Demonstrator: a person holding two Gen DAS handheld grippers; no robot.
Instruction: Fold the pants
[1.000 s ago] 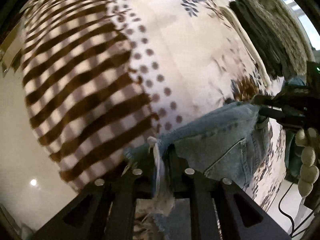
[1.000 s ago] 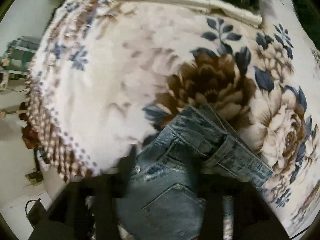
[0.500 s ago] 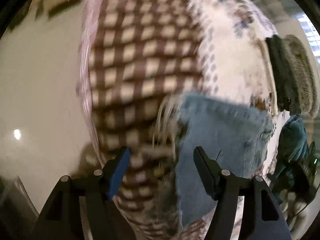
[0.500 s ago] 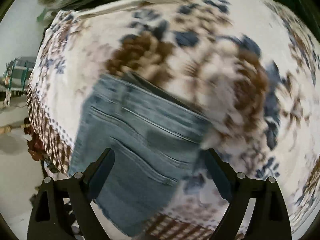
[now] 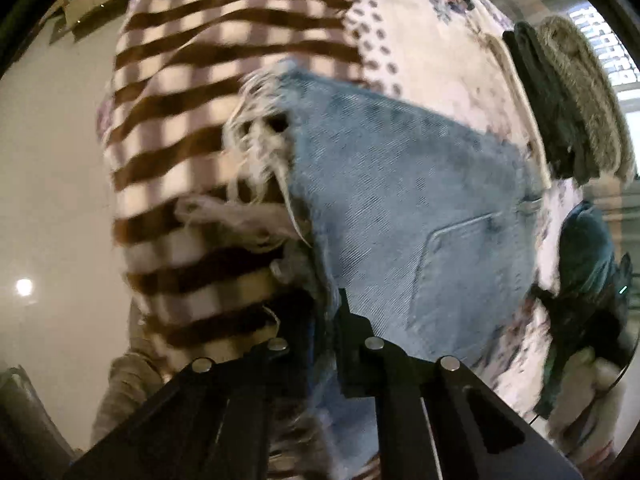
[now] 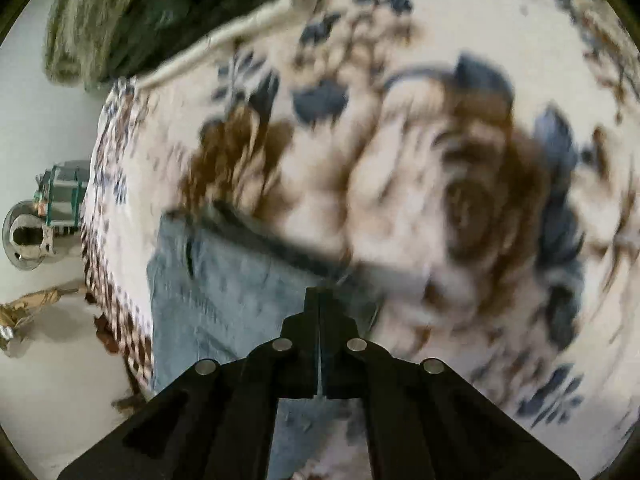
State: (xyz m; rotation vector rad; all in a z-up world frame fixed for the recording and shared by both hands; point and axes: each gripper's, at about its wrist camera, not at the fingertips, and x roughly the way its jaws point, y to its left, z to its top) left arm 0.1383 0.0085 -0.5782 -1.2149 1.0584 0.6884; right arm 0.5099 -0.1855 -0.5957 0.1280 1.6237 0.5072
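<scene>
Jeans (image 5: pixel 400 208) flat on floral blanket (image 5: pixel 432 40), frayed hem toward checked border, waistband toward far pile. Left gripper (image 5: pixel 324 320) pinching hem edge; right gripper (image 6: pixel 320 300) pressed together at waistband, blurred there.

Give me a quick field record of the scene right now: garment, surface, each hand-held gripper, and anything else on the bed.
garment: light blue jeans, folded flat, back pocket up, frayed hem at the left
surface: floral blanket with brown checked border
left hand-held gripper: shut on the jeans' near edge
right hand-held gripper: jaws together at the jeans' waistband; grip on denim unclear through blur
other: dark and grey folded clothes stacked at the far edge
</scene>
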